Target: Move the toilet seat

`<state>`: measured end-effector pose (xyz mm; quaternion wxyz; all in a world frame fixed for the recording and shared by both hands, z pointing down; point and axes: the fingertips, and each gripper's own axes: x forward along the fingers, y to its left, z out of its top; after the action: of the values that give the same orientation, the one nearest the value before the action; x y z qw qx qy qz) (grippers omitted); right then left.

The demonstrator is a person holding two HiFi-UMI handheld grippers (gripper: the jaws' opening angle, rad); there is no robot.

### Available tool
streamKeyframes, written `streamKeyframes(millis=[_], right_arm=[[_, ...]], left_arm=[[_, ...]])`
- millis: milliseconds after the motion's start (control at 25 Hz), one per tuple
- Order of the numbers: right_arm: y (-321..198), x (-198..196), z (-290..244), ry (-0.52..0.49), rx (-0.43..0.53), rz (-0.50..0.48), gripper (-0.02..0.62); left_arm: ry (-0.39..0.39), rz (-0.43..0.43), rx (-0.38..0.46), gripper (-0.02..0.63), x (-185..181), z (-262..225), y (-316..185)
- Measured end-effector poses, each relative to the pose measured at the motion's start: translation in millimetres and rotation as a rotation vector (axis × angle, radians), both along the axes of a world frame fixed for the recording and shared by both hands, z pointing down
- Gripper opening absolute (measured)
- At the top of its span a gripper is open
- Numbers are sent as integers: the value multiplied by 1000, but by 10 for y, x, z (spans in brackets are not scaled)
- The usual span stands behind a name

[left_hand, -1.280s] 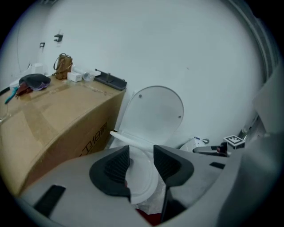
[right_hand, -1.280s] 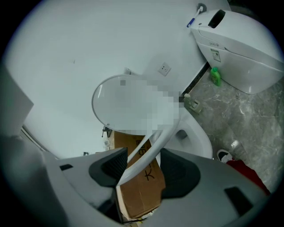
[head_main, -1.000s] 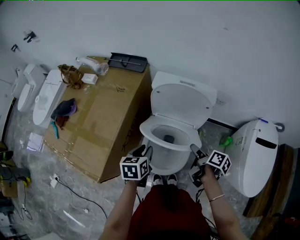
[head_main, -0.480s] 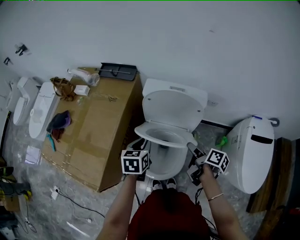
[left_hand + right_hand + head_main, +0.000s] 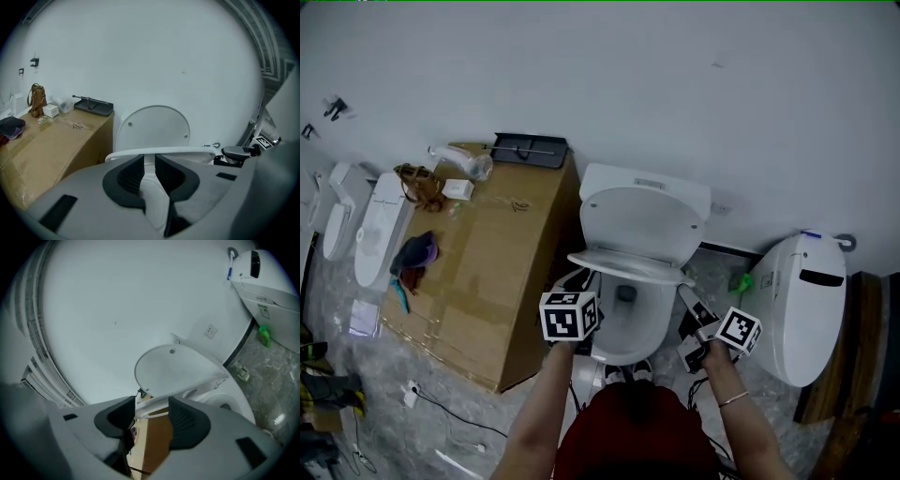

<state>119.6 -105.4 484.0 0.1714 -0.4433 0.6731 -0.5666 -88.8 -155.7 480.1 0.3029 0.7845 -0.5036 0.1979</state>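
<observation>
Beside the toilet seat [image 5: 164,151], left claw [image 5: 149,161] closing empty; right claw [image 5: 152,406] open astride it.

Your head view looks steeply down from above your arms and frames the most: toilet [image 5: 637,328] centre, cardboard box [image 5: 487,262] left, second toilet [image 5: 802,300] right, wall [image 5: 675,84] far. Left gripper view sits low and close at the bowl's near-left, facing the far wall. There the toilet seat [image 5: 159,151] runs edge-on just past the jaws, with the lid [image 5: 152,129] behind. Right gripper view is close at the near-right, rolled, looking far-left under the seat to the box. All three views share seat, lid, wall and box.
</observation>
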Motion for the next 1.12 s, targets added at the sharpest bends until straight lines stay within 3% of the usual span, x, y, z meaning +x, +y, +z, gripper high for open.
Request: streamKeyframes(millis=[80,240,440,600,880,1120], right_arm=[[-20,-55,-59,45,11,-22,217],[-115,-123,-77,285,54,-96,112],[-341,-173,-71,557,96,-160,70],[-513,-145,-73,710,119,-168,67],[-821,-100,-22,824,104,-141,67],[-1098,-33,-57,833,96,-112,67]], left_arm=[[4,-1,6,89,16,-23,-58],[-4,1,18,87,53,-64,-166],[-10,-5,41,87,98,-125,-343],[-5,-20,64,83,130,-169,-527],[-14,-35,102,81,209,-218,-805],[-31,-34,128,81,283,-253,-1079]])
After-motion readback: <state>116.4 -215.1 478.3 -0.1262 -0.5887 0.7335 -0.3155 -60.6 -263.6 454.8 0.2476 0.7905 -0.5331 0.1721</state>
